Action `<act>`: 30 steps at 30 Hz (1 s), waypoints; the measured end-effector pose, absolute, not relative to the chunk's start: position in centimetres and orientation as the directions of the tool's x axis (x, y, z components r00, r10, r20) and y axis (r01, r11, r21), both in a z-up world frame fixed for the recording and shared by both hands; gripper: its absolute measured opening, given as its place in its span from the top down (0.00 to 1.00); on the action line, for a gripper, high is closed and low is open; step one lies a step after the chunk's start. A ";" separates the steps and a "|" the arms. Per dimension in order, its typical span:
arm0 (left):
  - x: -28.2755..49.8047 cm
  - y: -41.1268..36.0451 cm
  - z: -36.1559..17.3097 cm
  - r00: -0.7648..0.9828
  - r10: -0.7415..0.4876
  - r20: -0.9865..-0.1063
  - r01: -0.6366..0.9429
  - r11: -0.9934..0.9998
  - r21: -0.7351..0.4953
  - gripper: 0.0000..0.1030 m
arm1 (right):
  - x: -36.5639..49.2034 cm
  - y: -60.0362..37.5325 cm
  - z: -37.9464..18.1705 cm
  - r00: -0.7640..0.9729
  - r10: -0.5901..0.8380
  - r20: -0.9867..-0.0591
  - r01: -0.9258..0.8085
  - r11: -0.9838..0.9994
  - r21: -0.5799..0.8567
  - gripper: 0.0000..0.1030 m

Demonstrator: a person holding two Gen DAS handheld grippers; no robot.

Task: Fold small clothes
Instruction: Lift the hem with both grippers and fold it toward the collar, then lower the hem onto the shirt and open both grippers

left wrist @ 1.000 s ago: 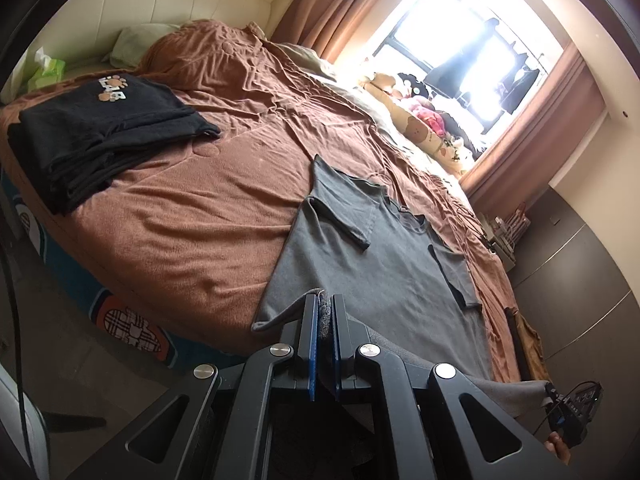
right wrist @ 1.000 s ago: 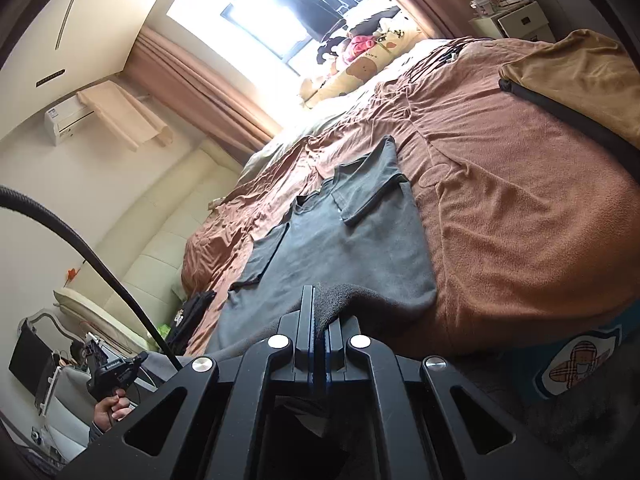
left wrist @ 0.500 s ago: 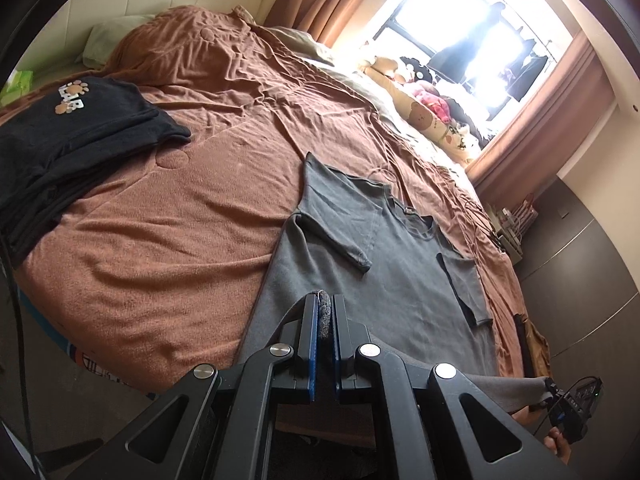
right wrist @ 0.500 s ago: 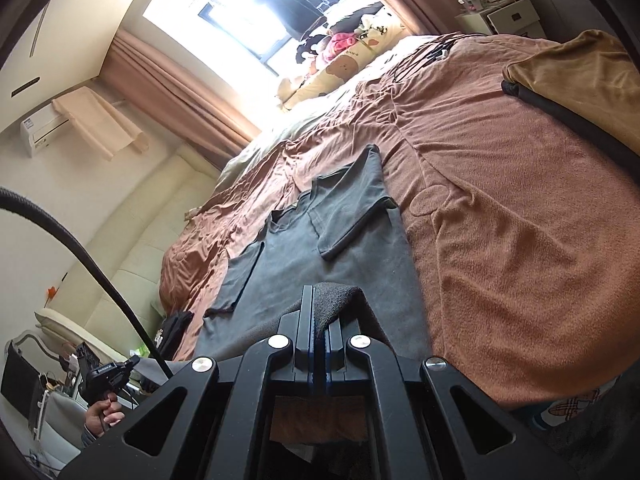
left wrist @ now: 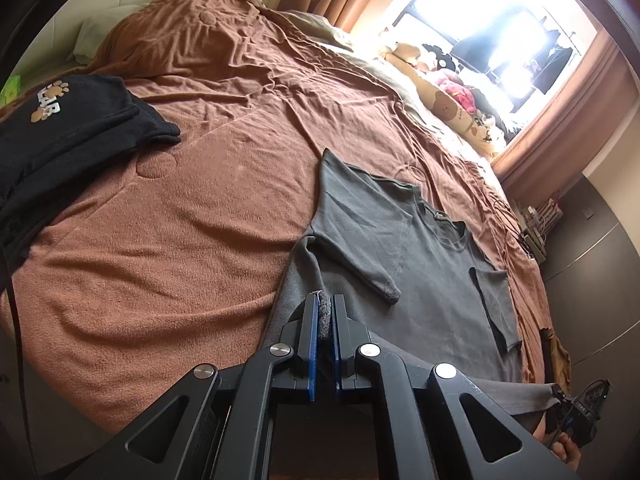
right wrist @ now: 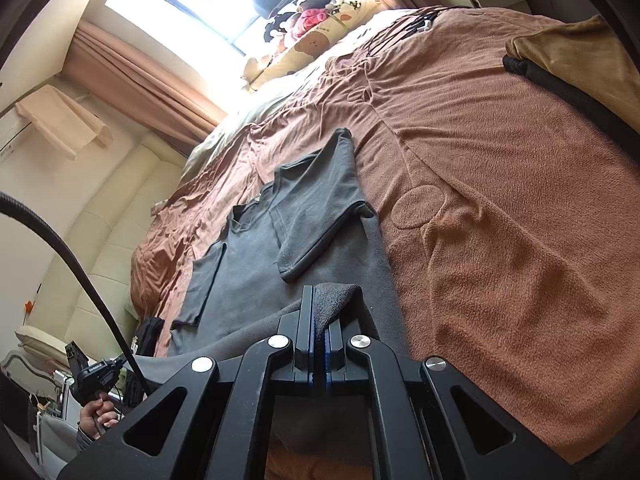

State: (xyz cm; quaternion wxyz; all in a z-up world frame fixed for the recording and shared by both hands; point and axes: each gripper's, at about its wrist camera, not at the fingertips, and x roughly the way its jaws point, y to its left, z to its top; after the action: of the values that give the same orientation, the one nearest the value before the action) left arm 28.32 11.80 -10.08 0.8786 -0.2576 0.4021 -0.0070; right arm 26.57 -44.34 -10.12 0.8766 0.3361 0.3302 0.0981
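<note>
Left wrist view: the left claw (left wrist: 325, 307) is seen closed, with a bunched bit of the grey T-shirt's (left wrist: 432, 280) hem pinched between its blue pads (left wrist: 312, 344). The T-shirt is spread flat on the brown blanket (left wrist: 180, 240) of the bed, collar away from the camera, both short sleeves folded inward over the body. From the claw the hem is stretched to the right, lifted off the bed, toward the right claw (left wrist: 558, 406), which is seen at the picture's lower right edge in the person's hand (left wrist: 566, 446); its jaws are too small to be judged here. A folded pile of black clothes (left wrist: 68, 136) bearing a paw-print design is laid on the blanket well to the left of the T-shirt. Plush toys (left wrist: 444, 100) are lined up below the bright window (left wrist: 500, 40), beyond the T-shirt's collar.

Right wrist view: the right claw (right wrist: 319, 312) is shown fully closed on the T-shirt's (right wrist: 256, 276) other hem corner, and a fold of grey cloth is draped over its right finger (right wrist: 334, 340). The shirt is laid on the blanket (right wrist: 500, 220) ahead of the claw, a folded sleeve just beyond the fingertips. A tan garment over a black one (right wrist: 576, 60) is seen on the blanket well to the right of the T-shirt. The left claw (right wrist: 74, 354) is held in a hand (right wrist: 98, 414) to the lower left of the T-shirt.
</note>
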 end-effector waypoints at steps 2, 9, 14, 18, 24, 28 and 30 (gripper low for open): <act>29.1 12.0 -10.6 0.671 -0.198 -0.715 -0.220 0.867 -0.447 0.95 | 27.9 -44.0 -10.3 0.752 0.393 -0.530 0.062 0.758 0.649 1.00; 32.6 12.1 -12.4 0.640 -0.160 -0.751 -0.260 0.875 -0.408 0.94 | 31.1 -43.7 -10.6 0.738 0.363 -0.569 0.114 0.764 0.634 1.00; 33.3 11.6 -13.1 0.588 -0.140 -0.796 -0.260 0.900 -0.350 0.72 | 33.0 -43.6 -11.6 0.683 0.342 -0.645 0.188 0.771 0.608 0.97; 31.8 11.8 -12.4 0.604 -0.106 -0.790 -0.225 0.928 -0.296 0.33 | 32.3 -42.9 -10.4 0.689 0.341 -0.639 0.144 0.800 0.582 0.53; 30.8 11.9 -13.3 0.554 -0.073 -0.829 -0.172 0.965 -0.200 0.30 | 30.1 -43.6 -9.0 0.727 0.302 -0.617 0.122 0.828 0.548 0.28; 30.3 11.2 -14.0 0.524 -0.036 -0.851 -0.117 0.987 -0.114 0.23 | 29.3 -42.6 -8.5 0.698 0.241 -0.675 0.095 0.902 0.420 0.28; 30.1 11.0 -14.4 0.516 -0.021 -0.856 -0.092 0.993 -0.080 0.21 | 29.0 -41.8 -8.4 0.674 0.228 -0.703 0.066 0.929 0.365 0.28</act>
State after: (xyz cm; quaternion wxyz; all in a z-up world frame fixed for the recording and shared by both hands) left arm 30.11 10.98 -14.42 0.8688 -0.0575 0.4915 0.0204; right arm 28.98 -41.75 -8.40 0.8962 0.1834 0.4014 0.0453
